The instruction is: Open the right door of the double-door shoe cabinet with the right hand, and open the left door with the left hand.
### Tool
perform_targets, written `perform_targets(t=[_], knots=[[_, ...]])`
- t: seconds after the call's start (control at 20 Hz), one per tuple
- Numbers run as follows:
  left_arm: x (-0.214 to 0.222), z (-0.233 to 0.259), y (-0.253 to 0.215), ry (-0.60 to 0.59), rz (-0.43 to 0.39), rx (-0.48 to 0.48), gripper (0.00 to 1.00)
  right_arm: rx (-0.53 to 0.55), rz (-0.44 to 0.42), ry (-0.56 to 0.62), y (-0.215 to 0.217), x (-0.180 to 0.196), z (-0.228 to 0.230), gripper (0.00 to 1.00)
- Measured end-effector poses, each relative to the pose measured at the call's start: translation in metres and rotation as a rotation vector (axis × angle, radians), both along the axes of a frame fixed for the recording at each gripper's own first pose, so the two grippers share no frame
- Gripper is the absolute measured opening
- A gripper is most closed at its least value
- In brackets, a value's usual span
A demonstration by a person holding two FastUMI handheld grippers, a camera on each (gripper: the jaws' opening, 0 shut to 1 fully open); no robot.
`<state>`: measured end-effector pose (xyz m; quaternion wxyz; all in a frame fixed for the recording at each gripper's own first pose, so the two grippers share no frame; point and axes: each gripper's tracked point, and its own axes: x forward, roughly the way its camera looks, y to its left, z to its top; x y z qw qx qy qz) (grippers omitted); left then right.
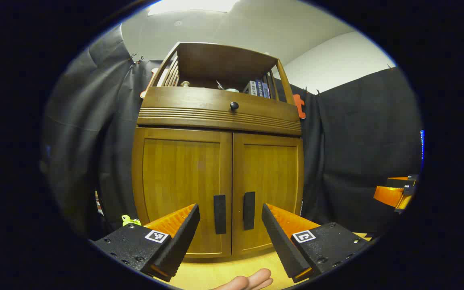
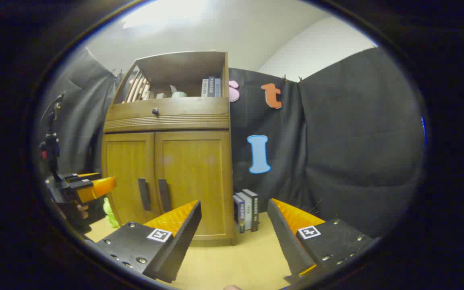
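A wooden shoe cabinet (image 1: 220, 161) stands straight ahead in the left gripper view, both doors closed. Its left door (image 1: 181, 189) and right door (image 1: 270, 185) each carry a dark vertical handle (image 1: 220, 214) (image 1: 249, 210) beside the centre seam. My left gripper (image 1: 230, 225) is open, short of the handles, holding nothing. In the right gripper view the cabinet (image 2: 167, 169) sits left of centre with its handles (image 2: 163, 195) showing. My right gripper (image 2: 234, 225) is open and empty, aimed to the right of the cabinet. The left gripper (image 2: 91, 186) appears at that view's left edge, and the right gripper (image 1: 397, 193) at the far right of the left gripper view.
A drawer with a round knob (image 1: 234, 106) and an open shelf with books (image 1: 258, 88) top the cabinet. Several books (image 2: 246, 215) stand on the table to the cabinet's right. A small green toy (image 2: 109, 211) sits at its left. A hand (image 1: 248, 282) shows at the bottom edge.
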<state>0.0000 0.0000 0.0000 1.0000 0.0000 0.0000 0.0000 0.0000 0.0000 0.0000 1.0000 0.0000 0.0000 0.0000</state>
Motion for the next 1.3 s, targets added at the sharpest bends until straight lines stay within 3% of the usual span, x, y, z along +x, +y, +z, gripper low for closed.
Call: perform_targets(t=[0.05, 0.25, 0.4, 0.45, 0.5, 0.55, 0.6, 0.65, 0.7, 0.8, 0.85, 0.9, 0.95, 1.0, 1.15, 1.3], knots=[[-0.001, 0.001, -0.001, -0.004, -0.007, -0.001, 0.92, 0.015, 0.02, 0.003, 0.005, -0.002, 0.001, 1.0], [-0.001, -0.001, -0.003, 0.006, -0.024, -0.003, 0.96, -0.014, 0.009, 0.015, -0.005, -0.002, 0.0, 0.98], [0.001, -0.002, -0.001, 0.009, -0.02, 0.0, 0.92, -0.018, 0.015, 0.009, 0.0, -0.001, 0.003, 1.0], [0.001, -0.001, 0.0, 0.011, -0.019, -0.004, 0.92, -0.022, 0.017, 0.007, 0.002, -0.002, 0.004, 0.93], [0.001, -0.002, 0.003, 0.014, -0.018, -0.012, 0.96, -0.028, 0.022, 0.006, 0.003, -0.001, 0.004, 0.95], [0.002, -0.001, 0.004, 0.015, -0.017, -0.02, 0.92, -0.034, 0.028, 0.006, 0.005, 0.001, 0.004, 0.98], [0.001, 0.0, 0.007, 0.015, -0.014, -0.025, 0.96, -0.038, 0.036, 0.006, 0.008, 0.002, 0.004, 0.93], [0.001, 0.0, 0.009, 0.016, -0.01, -0.026, 0.92, -0.042, 0.042, 0.007, 0.011, 0.004, 0.003, 0.98], [0.003, 0.0, 0.011, 0.018, -0.007, -0.023, 0.95, -0.044, 0.046, 0.007, 0.012, 0.006, 0.003, 0.98], [0.003, -0.001, 0.012, 0.021, -0.006, -0.021, 0.92, -0.04, 0.048, 0.012, 0.015, 0.011, 0.001, 0.98], [0.004, -0.001, 0.012, 0.024, -0.008, -0.024, 0.95, -0.036, 0.054, 0.015, 0.017, 0.016, 0.0, 0.98], [0.005, -0.002, 0.012, 0.028, -0.01, -0.03, 0.92, -0.034, 0.06, 0.019, 0.019, 0.022, -0.001, 0.98], [0.005, -0.002, 0.013, 0.029, -0.009, -0.032, 0.96, -0.037, 0.063, 0.028, 0.019, 0.028, -0.002, 1.0], [0.005, -0.003, 0.013, 0.031, -0.005, -0.03, 0.92, -0.044, 0.062, 0.036, 0.018, 0.035, -0.005, 0.98], [0.005, -0.001, 0.017, 0.032, -0.005, -0.029, 0.96, -0.077, 0.079, 0.037, 0.022, 0.06, -0.003, 0.94], [0.007, -0.001, 0.021, 0.032, -0.003, -0.041, 0.92, -0.099, 0.087, 0.041, 0.022, 0.088, -0.002, 0.93]])
